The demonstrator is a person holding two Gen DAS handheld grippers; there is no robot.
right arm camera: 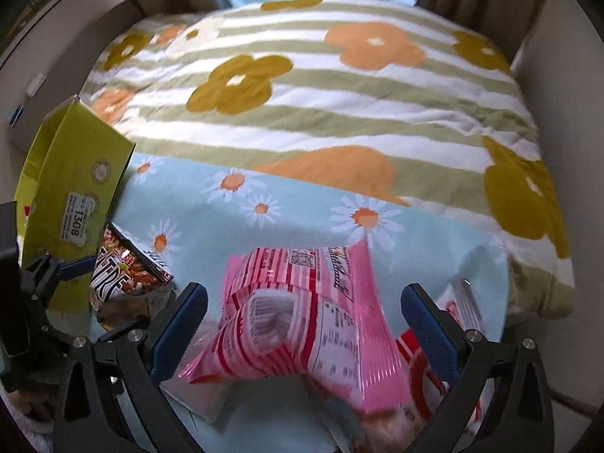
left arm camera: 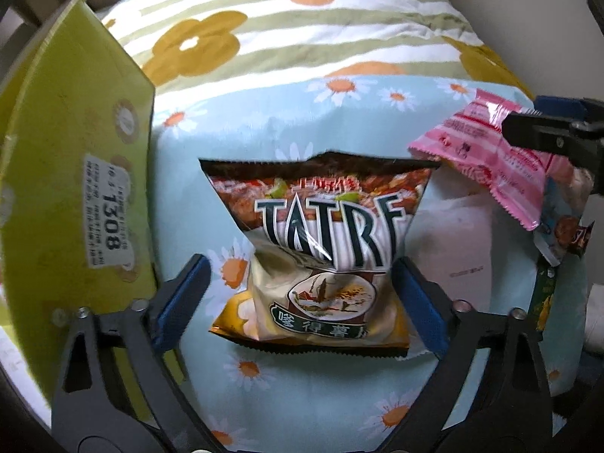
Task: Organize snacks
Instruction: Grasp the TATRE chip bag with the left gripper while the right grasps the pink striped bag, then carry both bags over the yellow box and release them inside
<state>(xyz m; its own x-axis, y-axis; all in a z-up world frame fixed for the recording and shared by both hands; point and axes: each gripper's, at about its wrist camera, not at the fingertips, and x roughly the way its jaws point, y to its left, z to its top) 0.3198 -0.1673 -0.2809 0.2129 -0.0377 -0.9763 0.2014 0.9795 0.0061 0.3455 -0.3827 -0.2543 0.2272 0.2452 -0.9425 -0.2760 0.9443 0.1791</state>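
Note:
A brown and cream chip bag [left arm camera: 321, 249] lies on the light blue daisy bedsheet [left arm camera: 302, 396], between the open fingers of my left gripper [left arm camera: 302, 283]. The bag also shows at the left of the right wrist view [right arm camera: 124, 279]. A pink striped snack packet [right arm camera: 302, 321] lies between the open fingers of my right gripper [right arm camera: 302, 317], on top of other snack packets. In the left wrist view the pink packet [left arm camera: 490, 162] sits at the right, under the right gripper's black finger [left arm camera: 543, 132].
A yellow-green cardboard box [left arm camera: 75, 173] with a white label stands at the left; it also shows in the right wrist view [right arm camera: 75, 188]. A striped flowered quilt [right arm camera: 321, 94] lies behind. More snack packets [left arm camera: 558, 234] pile at the right.

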